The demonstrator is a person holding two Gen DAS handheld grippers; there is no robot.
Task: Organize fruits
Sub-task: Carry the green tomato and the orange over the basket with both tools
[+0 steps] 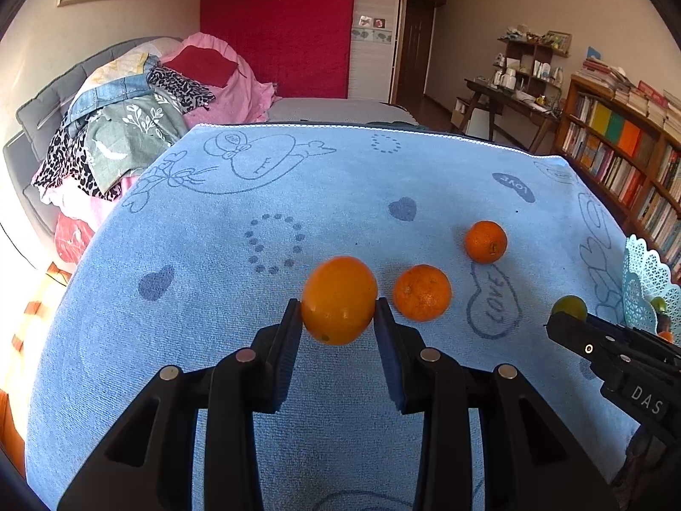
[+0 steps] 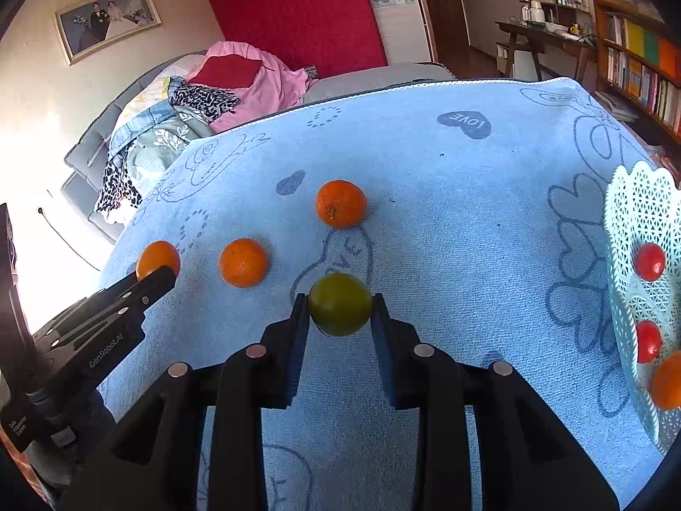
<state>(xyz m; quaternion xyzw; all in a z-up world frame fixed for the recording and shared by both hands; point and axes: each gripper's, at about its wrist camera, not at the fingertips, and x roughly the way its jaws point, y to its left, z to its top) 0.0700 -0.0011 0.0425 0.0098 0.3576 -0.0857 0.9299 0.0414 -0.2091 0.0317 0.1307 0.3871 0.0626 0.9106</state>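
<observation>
Left gripper [image 1: 339,311] clamped on a smooth orange [image 1: 339,300], pads pressing its two sides, fruit held off the blue towel [image 1: 298,196]
Same gripper seen from the right wrist camera at the left edge [image 2: 159,274], orange [image 2: 158,259] poking out past its tip
Right gripper [image 2: 340,306] clenched on a green fruit [image 2: 340,304], one pad on each flank, fruit likewise clear of the towel [image 2: 468,196]
Seen from the left wrist camera, right gripper [image 1: 562,323] low at the right, green fruit [image 1: 569,306] at its tip, just beside the basket [image 1: 638,272]
Two mandarins loose on the towel, apart from each other: near one [image 1: 422,292] just right of the held orange, far one [image 1: 485,241] further back and to the right
From the right wrist camera: near mandarin [image 2: 243,262] between the two grippers, far mandarin [image 2: 341,204] beyond the green fruit, stem side facing the camera
Pale lattice basket [image 2: 630,221] at the towel's right edge, holding two tomatoes [image 2: 650,261] and an orange fruit [image 2: 667,380] cut off by the frame
Towel printed with hearts and the word "love"
Behind: bed heaped with clothes [image 1: 140,106], red panel [image 1: 276,30], bookshelf [image 1: 617,149], desk [image 1: 506,98], framed photo [image 2: 106,21]
</observation>
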